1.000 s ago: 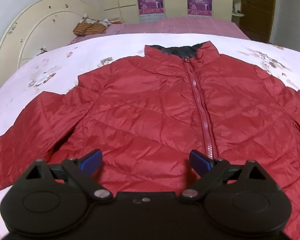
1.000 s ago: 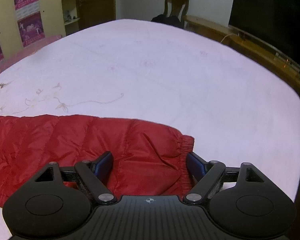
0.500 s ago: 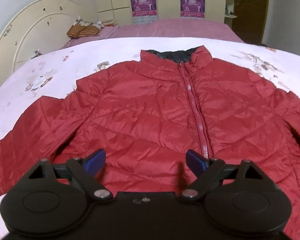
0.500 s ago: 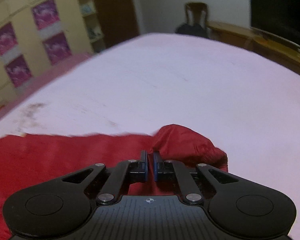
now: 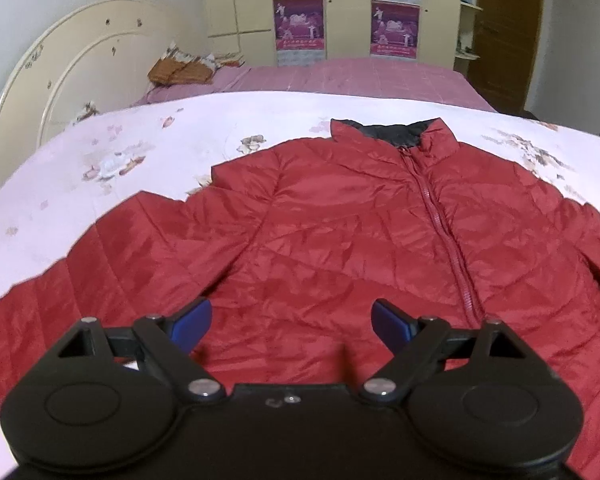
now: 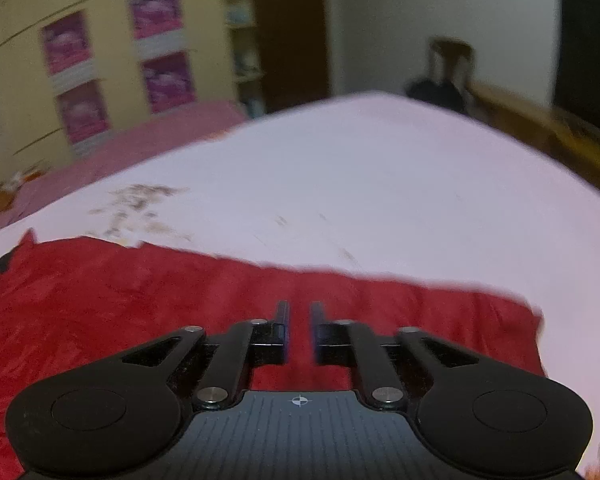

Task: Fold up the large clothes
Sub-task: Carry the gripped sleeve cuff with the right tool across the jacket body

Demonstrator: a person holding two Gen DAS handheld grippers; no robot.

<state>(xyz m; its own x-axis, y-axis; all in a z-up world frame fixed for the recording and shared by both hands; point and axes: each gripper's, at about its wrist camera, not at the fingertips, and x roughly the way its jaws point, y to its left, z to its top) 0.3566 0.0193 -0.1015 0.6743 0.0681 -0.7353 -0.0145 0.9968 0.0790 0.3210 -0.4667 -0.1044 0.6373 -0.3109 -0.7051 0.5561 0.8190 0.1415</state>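
A red puffer jacket [image 5: 340, 232] lies front up on the pink bed sheet [image 5: 100, 160], zipped, its dark collar at the far side and its sleeves spread. My left gripper [image 5: 292, 320] is open and empty, hovering over the jacket's lower hem. In the right wrist view my right gripper [image 6: 299, 316] is shut on the jacket's right sleeve [image 6: 420, 312] and holds it lifted over the red body. The view is blurred by motion and the cuff is hidden between the fingers.
A cream headboard [image 5: 72, 68] stands at the far left, with a second purple bed [image 5: 340, 76] and a wardrobe with posters [image 5: 392, 28] behind. A chair [image 6: 448, 68] and a wooden ledge [image 6: 540, 132] line the bed's far right side.
My right gripper closed on the sleeve cuff, then lifted it and carried it left over the jacket. My left gripper stayed open and drew back and up a little.
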